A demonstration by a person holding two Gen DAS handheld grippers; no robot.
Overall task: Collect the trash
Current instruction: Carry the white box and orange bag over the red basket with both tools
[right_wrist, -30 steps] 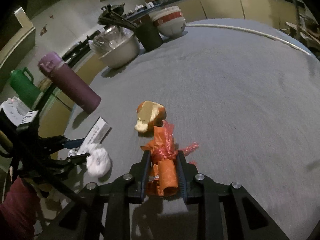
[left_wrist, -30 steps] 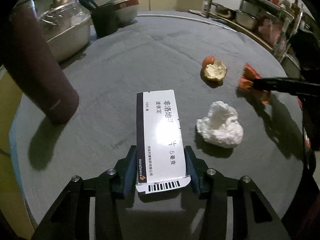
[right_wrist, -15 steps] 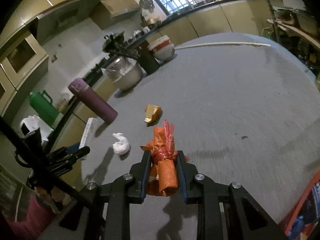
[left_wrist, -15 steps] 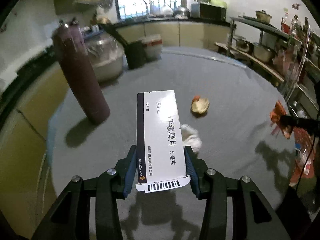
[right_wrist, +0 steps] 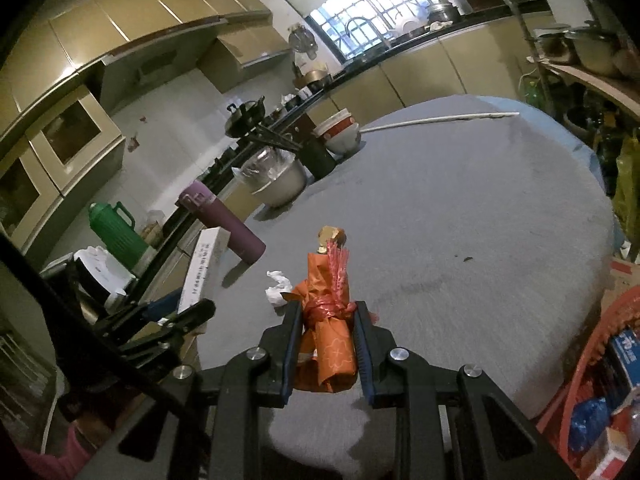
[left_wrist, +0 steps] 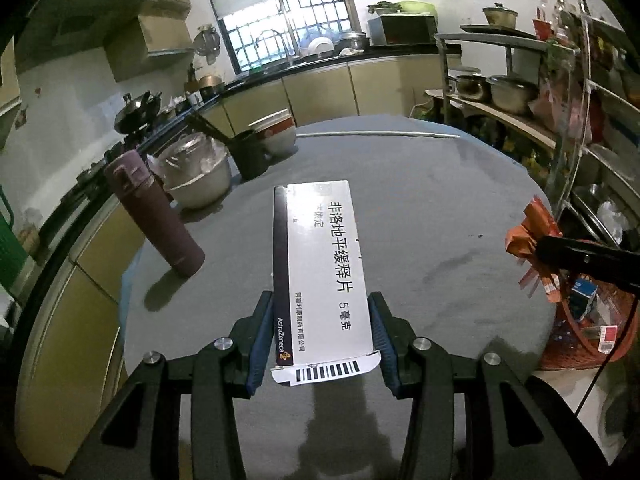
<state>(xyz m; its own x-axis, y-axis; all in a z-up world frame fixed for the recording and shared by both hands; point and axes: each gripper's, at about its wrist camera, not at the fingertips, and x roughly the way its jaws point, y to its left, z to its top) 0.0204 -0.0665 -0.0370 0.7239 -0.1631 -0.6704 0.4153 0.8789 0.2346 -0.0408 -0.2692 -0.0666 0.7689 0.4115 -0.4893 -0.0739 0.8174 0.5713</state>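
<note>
My left gripper (left_wrist: 320,332) is shut on a white medicine box (left_wrist: 322,264) with black print, held in the air over the round grey table (left_wrist: 440,208). My right gripper (right_wrist: 326,344) is shut on a crumpled orange wrapper (right_wrist: 328,344) tied with red plastic; in the left wrist view the orange wrapper (left_wrist: 528,232) hangs at the right, above an orange basket (left_wrist: 588,332). A white tissue wad (right_wrist: 278,286) and an orange peel (right_wrist: 331,236) lie on the table. The medicine box (right_wrist: 202,266) and left gripper (right_wrist: 176,312) show at the left of the right wrist view.
A maroon flask (left_wrist: 156,216) stands near the table's left edge, with a covered steel bowl (left_wrist: 196,178), a black utensil cup (left_wrist: 250,156) and stacked bowls (left_wrist: 276,136) behind it. The orange basket (right_wrist: 592,364) holds several packages beside the table. A metal rack (left_wrist: 560,112) stands at the right.
Both grippers have lifted and drawn back from the table with their loads. The tissue and peel have dropped out of sight behind the box in the left wrist view; the basket has come into view.
</note>
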